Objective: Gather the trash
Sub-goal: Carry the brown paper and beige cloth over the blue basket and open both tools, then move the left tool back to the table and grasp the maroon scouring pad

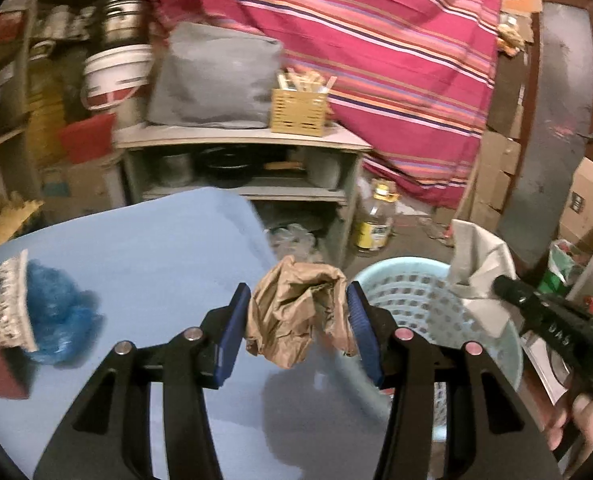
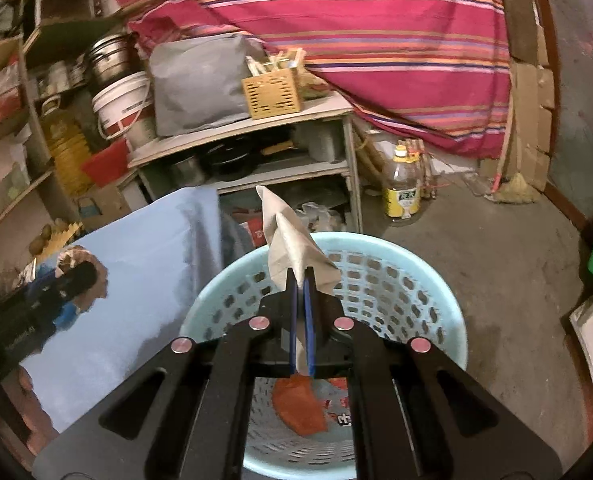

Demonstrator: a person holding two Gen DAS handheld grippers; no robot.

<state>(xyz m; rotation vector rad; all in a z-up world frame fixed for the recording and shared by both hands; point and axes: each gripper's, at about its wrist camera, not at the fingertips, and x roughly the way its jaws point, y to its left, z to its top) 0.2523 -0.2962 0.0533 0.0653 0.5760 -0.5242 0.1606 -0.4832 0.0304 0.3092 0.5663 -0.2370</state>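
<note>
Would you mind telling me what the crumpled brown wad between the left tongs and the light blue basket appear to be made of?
The brown wad looks like kraft paper, matte, judging by its sharp creases and stiff folds; a thin paper bag is possible. The light blue basket looks like moulded plastic with a smooth, slightly glossy finish: its wall is pierced by regular rows of holes and has a rolled rim.

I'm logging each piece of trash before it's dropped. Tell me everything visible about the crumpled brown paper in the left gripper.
The crumpled brown paper looks like thin kraft paper, heavily creased and wadded into a loose ball with ragged flaps hanging down. It sits between the blue pads of the left gripper, lifted above the blue table near its edge, beside the light blue basket.
</note>
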